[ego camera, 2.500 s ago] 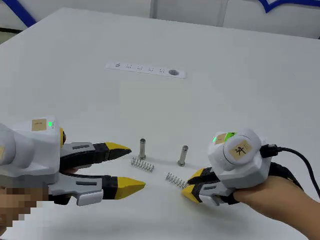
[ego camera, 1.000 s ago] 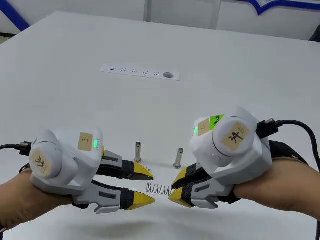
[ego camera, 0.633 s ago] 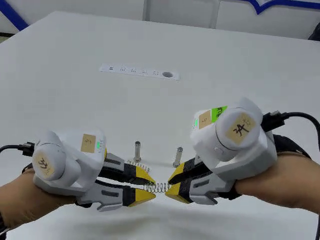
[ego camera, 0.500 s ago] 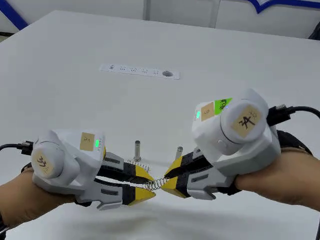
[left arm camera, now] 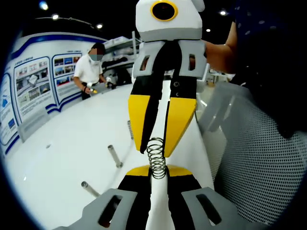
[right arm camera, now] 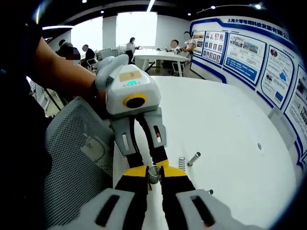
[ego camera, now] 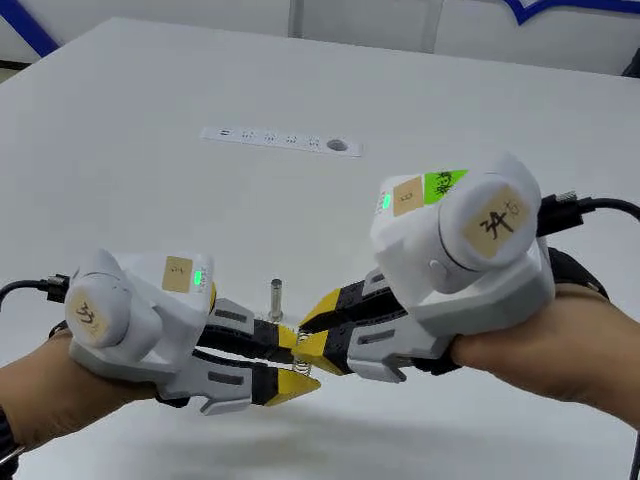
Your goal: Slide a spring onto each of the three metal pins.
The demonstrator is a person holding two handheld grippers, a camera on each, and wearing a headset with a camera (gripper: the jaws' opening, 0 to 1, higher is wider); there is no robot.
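Observation:
A small steel spring [ego camera: 306, 368] [left arm camera: 157, 156] [right arm camera: 153, 174] hangs above the white table, held at both ends. My left gripper [ego camera: 300, 362] [left arm camera: 157, 171] is shut on one end. My right gripper [ego camera: 306, 337] [right arm camera: 153, 175] is shut on the other end, so the yellow tips nearly touch. One metal pin [ego camera: 276, 297] stands just behind the tips. In the left gripper view, two pins [left arm camera: 114, 155] [left arm camera: 89, 189] stand on the table. The right gripper view has a pin [right arm camera: 194, 159] with a loose spring [right arm camera: 182, 163] beside it, and another pin [right arm camera: 209, 192] nearer.
A white power strip [ego camera: 282, 141] lies flat on the table [ego camera: 150, 120] well behind the pins. A mesh chair back [right arm camera: 76, 158] stands at the table's near edge. Several people stand far off in the room.
The right gripper lifted the spring off the table and brought it left. The left gripper came in and shut on the free end. The right gripper's body now covers the second pin.

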